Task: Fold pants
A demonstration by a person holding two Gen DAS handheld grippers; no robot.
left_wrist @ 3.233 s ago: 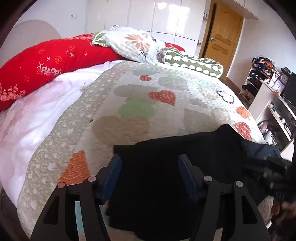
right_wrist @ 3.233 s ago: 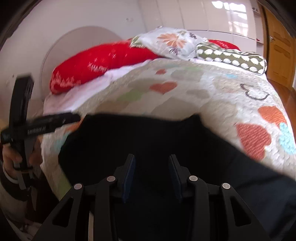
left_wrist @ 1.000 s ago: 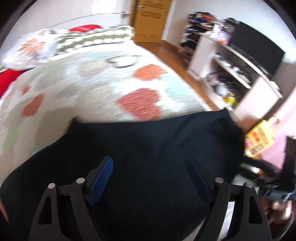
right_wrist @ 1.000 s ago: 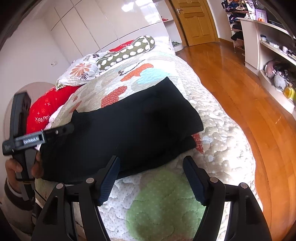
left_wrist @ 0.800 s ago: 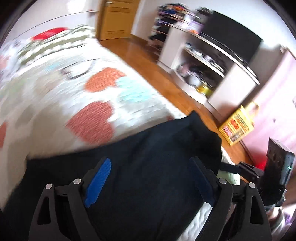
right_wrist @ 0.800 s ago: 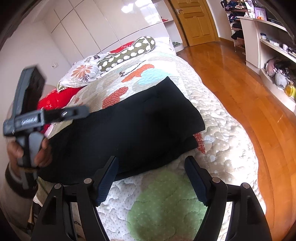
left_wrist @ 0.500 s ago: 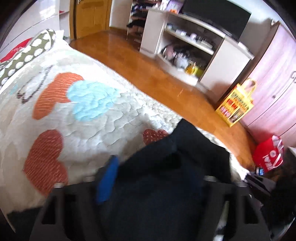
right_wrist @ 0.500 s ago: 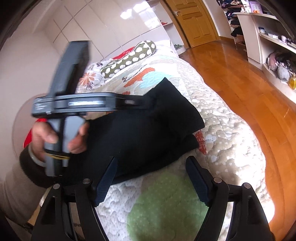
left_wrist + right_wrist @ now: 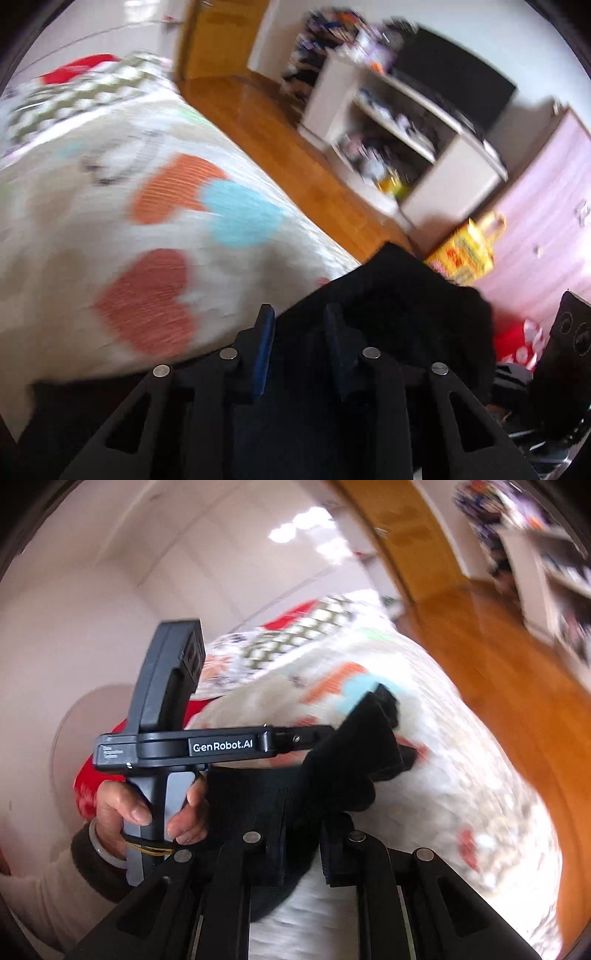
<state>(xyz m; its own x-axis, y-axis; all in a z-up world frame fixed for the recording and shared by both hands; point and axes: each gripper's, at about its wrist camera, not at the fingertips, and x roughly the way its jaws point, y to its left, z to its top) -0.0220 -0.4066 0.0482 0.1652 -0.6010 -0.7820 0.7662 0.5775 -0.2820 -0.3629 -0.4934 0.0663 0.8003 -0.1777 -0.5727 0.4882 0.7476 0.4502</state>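
The black pants (image 9: 406, 295) lie on a heart-patterned quilt (image 9: 110, 221). In the left wrist view my left gripper (image 9: 299, 321) is closing, its blue-padded fingers narrow, with dark pants fabric bunched between them. The right wrist view shows the same tool in a person's hand (image 9: 147, 812); one end of the pants (image 9: 354, 746) is lifted off the quilt and drapes over its fingers. My right gripper (image 9: 303, 827) is closing too, nearly shut, with a fold of the pants pinched between its pads at the near edge of the bed.
A wooden floor (image 9: 258, 122) runs along the bed's far side. A white shelf unit (image 9: 424, 147) with clutter and a yellow bag (image 9: 465, 254) stand beyond it. Patterned pillows (image 9: 295, 638) and a red pillow (image 9: 88, 794) lie at the head of the bed.
Both grippers went from wide open to narrow on the fabric. The left gripper swung across to the pants' far end, which has risen off the quilt.
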